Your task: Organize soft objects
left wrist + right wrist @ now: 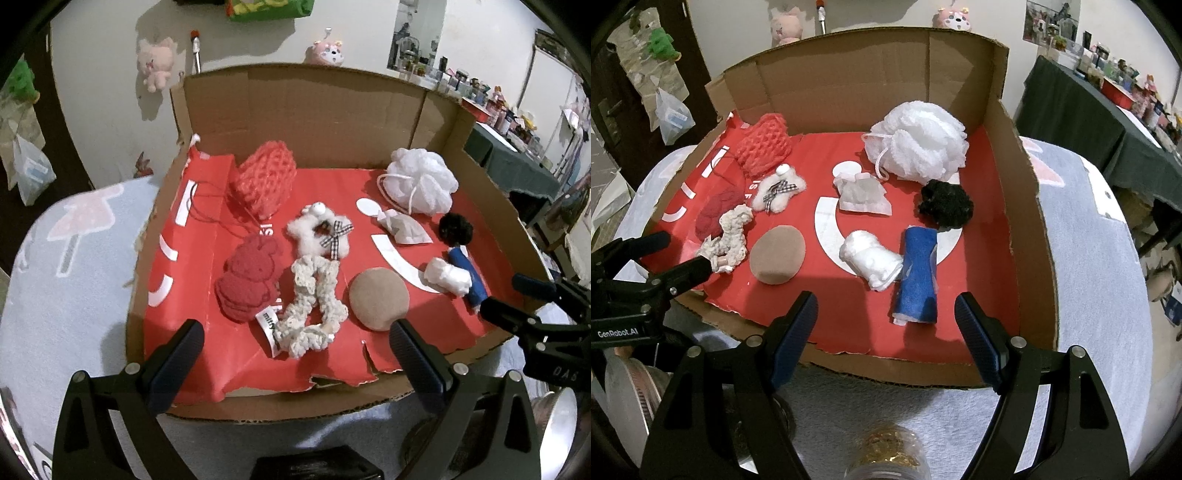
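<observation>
A cardboard box (314,110) with a red floor holds soft things. In the left wrist view: a red crocheted pouch (264,182), a red plush (249,280), a white fluffy piece with a checked bow (319,234), a cream scrunchie (312,310), a tan pad (378,297), a white mesh sponge (421,181). In the right wrist view: a blue rolled cloth (918,277), a white cloth roll (871,258), a black pompom (945,203), a sachet (862,194). My left gripper (295,350) is open at the box's front edge. My right gripper (886,325) is open before the blue roll.
The box stands on a table with a pale blue fleece cover (74,258). Plush toys (155,62) hang on the wall behind. A cluttered dark-covered table (1082,107) stands at the right. A jar with gold contents (886,454) sits below my right gripper.
</observation>
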Tool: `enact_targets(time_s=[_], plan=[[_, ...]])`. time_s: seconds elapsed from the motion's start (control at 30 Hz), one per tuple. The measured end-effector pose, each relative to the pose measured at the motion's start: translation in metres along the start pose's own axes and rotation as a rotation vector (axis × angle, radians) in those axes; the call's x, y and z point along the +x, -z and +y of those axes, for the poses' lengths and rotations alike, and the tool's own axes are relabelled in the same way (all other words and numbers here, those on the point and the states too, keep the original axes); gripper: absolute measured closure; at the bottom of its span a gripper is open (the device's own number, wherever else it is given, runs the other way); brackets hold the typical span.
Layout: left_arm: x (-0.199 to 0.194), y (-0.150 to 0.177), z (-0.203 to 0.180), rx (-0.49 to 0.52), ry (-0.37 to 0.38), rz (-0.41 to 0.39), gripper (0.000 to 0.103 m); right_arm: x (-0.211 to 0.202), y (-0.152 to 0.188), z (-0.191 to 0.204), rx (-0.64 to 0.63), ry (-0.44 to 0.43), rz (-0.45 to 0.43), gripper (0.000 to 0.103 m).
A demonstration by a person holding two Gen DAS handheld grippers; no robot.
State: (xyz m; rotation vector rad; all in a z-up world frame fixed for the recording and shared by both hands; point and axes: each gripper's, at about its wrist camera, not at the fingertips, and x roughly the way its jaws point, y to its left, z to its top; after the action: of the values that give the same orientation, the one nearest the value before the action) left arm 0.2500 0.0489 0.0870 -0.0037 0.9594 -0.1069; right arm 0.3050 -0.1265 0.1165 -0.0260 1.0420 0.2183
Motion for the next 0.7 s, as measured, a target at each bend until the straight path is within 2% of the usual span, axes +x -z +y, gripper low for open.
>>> enact_targets(time_s=[0.27,0.4,0.47,0.57,0.7], plan=[[-0.038,0.001,0.001,-0.008,0.008,-0.089,0.000,-0.030,-0.002,0.005,-0.011,0.000,-0.064,0.027],[-0.069,0.012,-0.001,-0.007,0.009,-0.178,0.000,-0.060,0.004,0.010,-0.027,0.015,-0.139,0.027],[-0.086,0.021,-0.001,-0.010,0.013,-0.220,0.000,-0.078,0.011,0.013,-0.034,0.010,-0.185,0.026],[-0.107,0.039,-0.002,-0.038,0.026,-0.278,0.000,-0.103,0.025,0.016,-0.041,0.002,-0.257,0.014],[-0.126,0.071,-0.011,-0.037,0.034,-0.337,0.000,-0.128,0.054,0.024,-0.056,-0.001,-0.325,0.013]])
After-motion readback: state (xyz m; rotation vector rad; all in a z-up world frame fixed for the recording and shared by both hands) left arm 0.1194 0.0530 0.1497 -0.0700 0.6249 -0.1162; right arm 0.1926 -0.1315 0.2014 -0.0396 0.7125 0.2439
